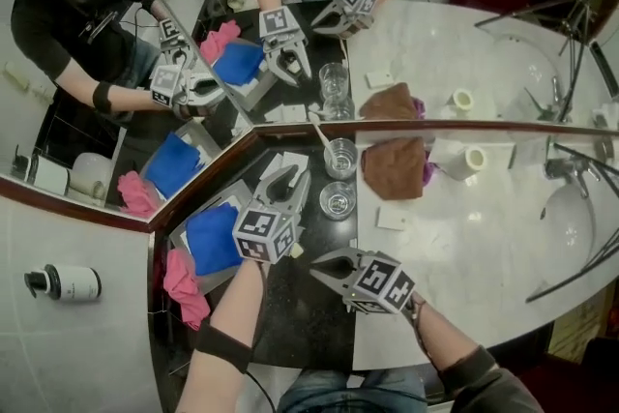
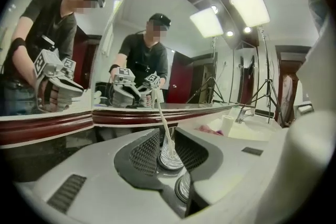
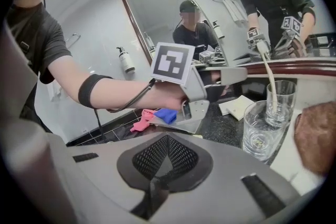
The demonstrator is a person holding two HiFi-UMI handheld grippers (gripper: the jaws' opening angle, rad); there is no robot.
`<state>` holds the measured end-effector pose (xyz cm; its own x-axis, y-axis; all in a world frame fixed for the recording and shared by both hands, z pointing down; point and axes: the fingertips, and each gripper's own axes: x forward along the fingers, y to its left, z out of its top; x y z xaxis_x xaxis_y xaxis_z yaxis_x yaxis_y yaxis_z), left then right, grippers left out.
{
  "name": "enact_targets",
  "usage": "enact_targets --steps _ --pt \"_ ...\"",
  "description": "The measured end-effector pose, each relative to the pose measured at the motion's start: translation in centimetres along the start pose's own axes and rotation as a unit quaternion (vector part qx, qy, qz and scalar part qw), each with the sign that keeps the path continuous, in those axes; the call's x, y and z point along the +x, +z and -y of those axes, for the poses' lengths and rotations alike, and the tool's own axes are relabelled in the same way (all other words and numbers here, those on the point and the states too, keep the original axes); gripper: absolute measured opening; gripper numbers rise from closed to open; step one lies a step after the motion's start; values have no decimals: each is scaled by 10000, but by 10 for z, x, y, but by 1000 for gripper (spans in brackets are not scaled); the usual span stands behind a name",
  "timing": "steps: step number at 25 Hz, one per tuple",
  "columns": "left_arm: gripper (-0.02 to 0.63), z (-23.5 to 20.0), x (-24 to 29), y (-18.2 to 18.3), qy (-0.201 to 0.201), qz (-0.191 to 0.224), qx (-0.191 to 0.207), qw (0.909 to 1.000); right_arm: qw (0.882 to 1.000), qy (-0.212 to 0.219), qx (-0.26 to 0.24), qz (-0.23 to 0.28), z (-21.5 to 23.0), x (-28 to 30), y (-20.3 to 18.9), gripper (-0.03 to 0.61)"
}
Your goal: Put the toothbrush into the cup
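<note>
Right gripper (image 1: pixel 319 268) jaws closed, empty; left gripper (image 1: pixel 290 179) jaws part-open, empty. Toothbrush (image 1: pixel 327 141) stands in far cup (image 1: pixel 340 160); placing looks done, next back left away.

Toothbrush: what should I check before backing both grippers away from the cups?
1. Toothbrush stands in the far cup: ok.
2. Left gripper jaws apart, not touching the toothbrush: ok.
3. Right gripper shut, nothing between its jaws: ok.
4. Near cup upright and empty: ok.
5. Left gripper clear of the near cup: cannot tell.
</note>
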<state>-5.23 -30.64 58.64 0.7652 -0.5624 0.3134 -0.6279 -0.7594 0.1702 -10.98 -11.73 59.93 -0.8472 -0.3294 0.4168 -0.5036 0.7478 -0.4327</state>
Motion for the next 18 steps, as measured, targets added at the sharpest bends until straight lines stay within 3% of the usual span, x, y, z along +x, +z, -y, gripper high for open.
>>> enact_targets --steps 4,10,18 --pt "0 10 -42 8 255 -145 -184 9994 9986 -481 201 35 -2 -26 7 17" --pt "0 30 -101 12 465 -353 -430 9974 9886 -1378 563 212 6 -68 9 17" --pt "0 48 -157 12 756 -605 -328 9948 9690 -2289 906 187 13 -123 -5 17"
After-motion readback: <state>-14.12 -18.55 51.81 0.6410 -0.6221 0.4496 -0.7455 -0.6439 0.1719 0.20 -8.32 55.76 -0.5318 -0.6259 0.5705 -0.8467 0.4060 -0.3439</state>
